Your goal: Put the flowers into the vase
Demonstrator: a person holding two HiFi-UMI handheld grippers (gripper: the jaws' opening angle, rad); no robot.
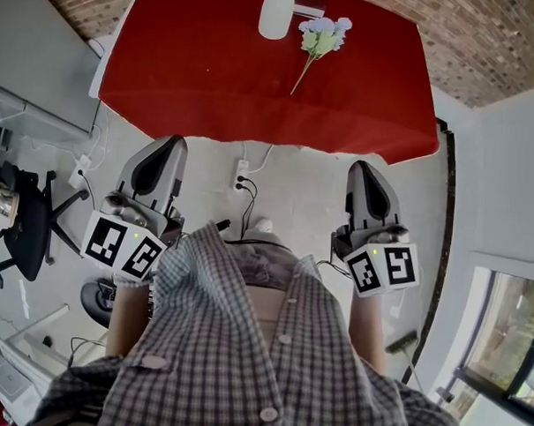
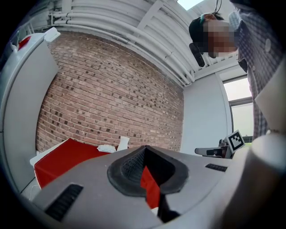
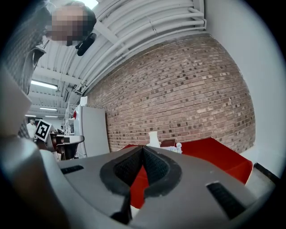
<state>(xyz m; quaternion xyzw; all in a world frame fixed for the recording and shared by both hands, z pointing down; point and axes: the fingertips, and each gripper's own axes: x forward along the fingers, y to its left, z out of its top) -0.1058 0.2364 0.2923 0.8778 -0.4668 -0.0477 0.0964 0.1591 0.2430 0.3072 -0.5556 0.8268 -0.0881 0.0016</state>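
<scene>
A white vase (image 1: 277, 12) stands at the far edge of a table under a red cloth (image 1: 211, 73). Just right of it lies a pale flower bunch (image 1: 321, 38), its stem pointing toward me. My left gripper (image 1: 171, 147) and right gripper (image 1: 363, 170) hover over the floor well short of the table, both shut and empty. In the left gripper view the vase (image 2: 123, 143) and white flowers (image 2: 106, 148) show far off beyond the gripper (image 2: 145, 150). The right gripper view shows the vase (image 3: 153, 139) and flowers (image 3: 178, 146) past the gripper (image 3: 142, 150).
A power strip with cables (image 1: 242, 176) lies on the floor between me and the table. A black office chair (image 1: 28, 219) stands at the left. A grey cabinet (image 1: 35, 56) flanks the table's left side, and a window (image 1: 509, 342) is at the right.
</scene>
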